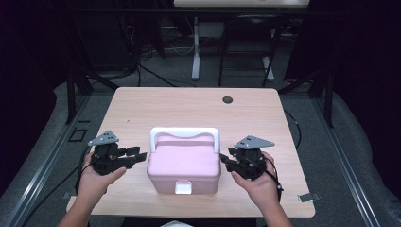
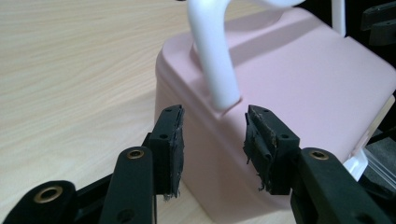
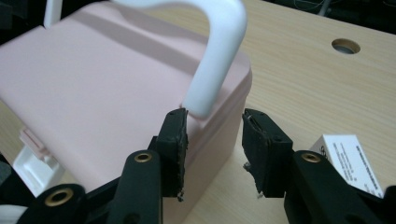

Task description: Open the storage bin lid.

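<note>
A pink box [image 1: 183,165] with a white handle [image 1: 184,133] stands lidded on the table [image 1: 156,104], contents hidden. The left gripper [image 1: 137,156] and right gripper [image 1: 226,161] flank it, both released and empty.

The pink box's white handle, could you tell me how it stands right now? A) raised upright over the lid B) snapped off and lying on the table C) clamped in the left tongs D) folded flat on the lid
A: the white handle arches up over the lid of the pink box, and both tongs stand open beside the box, holding nothing.
</note>
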`<action>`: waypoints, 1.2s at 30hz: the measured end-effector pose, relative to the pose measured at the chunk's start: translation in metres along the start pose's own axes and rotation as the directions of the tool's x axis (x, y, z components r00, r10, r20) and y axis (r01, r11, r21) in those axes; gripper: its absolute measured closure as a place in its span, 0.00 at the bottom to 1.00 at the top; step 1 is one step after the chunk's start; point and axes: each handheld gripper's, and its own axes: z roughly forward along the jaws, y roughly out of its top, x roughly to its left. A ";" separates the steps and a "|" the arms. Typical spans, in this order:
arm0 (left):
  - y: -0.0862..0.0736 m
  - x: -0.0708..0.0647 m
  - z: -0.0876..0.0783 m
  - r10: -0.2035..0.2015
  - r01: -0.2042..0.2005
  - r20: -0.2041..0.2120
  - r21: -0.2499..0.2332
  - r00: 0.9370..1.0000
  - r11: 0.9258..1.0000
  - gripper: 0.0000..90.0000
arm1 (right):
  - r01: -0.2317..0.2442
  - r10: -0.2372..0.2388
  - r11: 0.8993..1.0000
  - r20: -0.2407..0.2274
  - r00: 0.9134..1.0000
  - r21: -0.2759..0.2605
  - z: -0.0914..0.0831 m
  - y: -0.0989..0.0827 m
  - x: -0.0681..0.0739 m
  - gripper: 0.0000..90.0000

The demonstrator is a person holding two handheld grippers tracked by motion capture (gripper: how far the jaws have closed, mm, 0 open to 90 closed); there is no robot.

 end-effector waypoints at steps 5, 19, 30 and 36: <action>0.021 -0.002 0.001 0.010 -0.010 0.010 -0.005 1.000 1.000 0.60 | -0.016 0.015 1.000 -0.027 1.000 -0.015 0.000 0.019 -0.001 0.64; 0.036 0.001 0.022 -0.014 0.014 0.009 0.023 1.000 1.000 0.59 | -0.053 0.052 0.998 -0.047 0.998 -0.022 0.016 0.041 -0.008 0.61; 0.023 -0.004 0.040 0.016 -0.017 0.023 0.060 1.000 0.998 0.60 | -0.043 0.042 0.999 -0.046 0.998 -0.025 0.027 0.029 -0.004 0.61; 0.020 -0.001 0.038 0.018 -0.019 0.037 0.040 0.999 0.999 0.65 | -0.067 0.066 0.998 -0.070 0.995 -0.011 0.034 0.022 -0.007 0.63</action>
